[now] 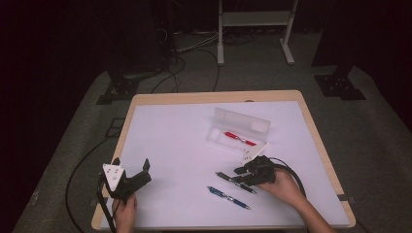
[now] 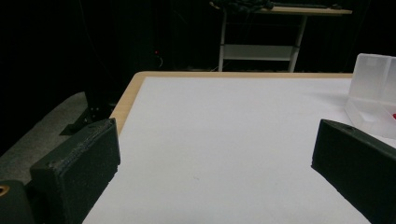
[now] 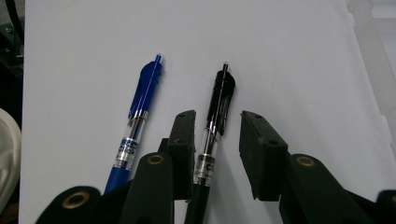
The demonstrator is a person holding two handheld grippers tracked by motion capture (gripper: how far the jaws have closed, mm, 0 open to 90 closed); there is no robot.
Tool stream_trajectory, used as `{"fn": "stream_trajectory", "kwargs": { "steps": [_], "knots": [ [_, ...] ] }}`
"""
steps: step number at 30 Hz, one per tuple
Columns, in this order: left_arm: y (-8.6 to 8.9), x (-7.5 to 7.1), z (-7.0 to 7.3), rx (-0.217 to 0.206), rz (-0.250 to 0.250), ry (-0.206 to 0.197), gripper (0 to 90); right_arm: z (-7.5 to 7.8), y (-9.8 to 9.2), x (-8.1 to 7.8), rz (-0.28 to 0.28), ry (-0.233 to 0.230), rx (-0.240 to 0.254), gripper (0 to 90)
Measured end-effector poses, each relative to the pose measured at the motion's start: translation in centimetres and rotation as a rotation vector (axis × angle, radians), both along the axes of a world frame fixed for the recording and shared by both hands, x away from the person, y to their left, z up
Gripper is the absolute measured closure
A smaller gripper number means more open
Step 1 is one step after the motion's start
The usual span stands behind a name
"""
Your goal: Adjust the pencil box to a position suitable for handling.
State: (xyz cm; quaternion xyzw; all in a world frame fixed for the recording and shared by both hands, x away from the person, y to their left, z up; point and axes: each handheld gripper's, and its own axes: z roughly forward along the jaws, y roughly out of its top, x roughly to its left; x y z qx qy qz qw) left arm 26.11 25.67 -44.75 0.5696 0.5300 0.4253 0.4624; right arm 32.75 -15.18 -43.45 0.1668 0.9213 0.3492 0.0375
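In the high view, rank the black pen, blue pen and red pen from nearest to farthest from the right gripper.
1. Black pen: lies between the fingers of the right gripper.
2. Blue pen: just in front of the black pen, toward the table's near edge.
3. Red pen: farthest, inside the open clear case beyond the gripper.

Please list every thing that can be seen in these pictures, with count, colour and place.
black pen: one, black, on the white table top, between the right gripper's open jaws
blue pen: one, blue, on the table beside the black pen
red pen: one, red, inside the case
case: one, clear plastic, lid open, mid-table
table: one, white top, wooden edge
left gripper: one, black, open, near left corner
right gripper: one, black, over the black pen
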Motion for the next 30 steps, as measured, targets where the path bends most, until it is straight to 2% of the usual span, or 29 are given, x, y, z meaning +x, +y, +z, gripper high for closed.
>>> {"fn": "stream_trajectory", "kwargs": {
  "steps": [6, 13, 20, 26, 30],
  "knots": [
    [0.0, 0.0, 0.0, -0.003, 0.0, 0.003, 0.4, -1.0, 0.5, -0.3, 0.0, 0.009, -0.042, 65.1],
    [0.1, 0.0, 0.0, -0.006, 0.002, -0.003, 0.3, -1.6, 0.7, -0.2, 0.001, 0.025, -0.048, 66.4],
    [0.2, 0.0, 0.0, -0.007, 0.004, -0.002, 0.3, -2.4, 1.2, -0.2, -0.005, 0.05, -0.077, 71.0],
    [0.1, -0.1, 0.1, -0.006, 0.003, -0.007, 0.3, -2.5, 1.1, -0.1, -0.008, 0.025, -0.075, 77.7],
    [0.2, -0.1, 0.1, -0.006, 0.003, -0.007, 0.3, -2.5, 1.1, -0.1, -0.011, 0.021, -0.079, 78.5]
  ]
}}
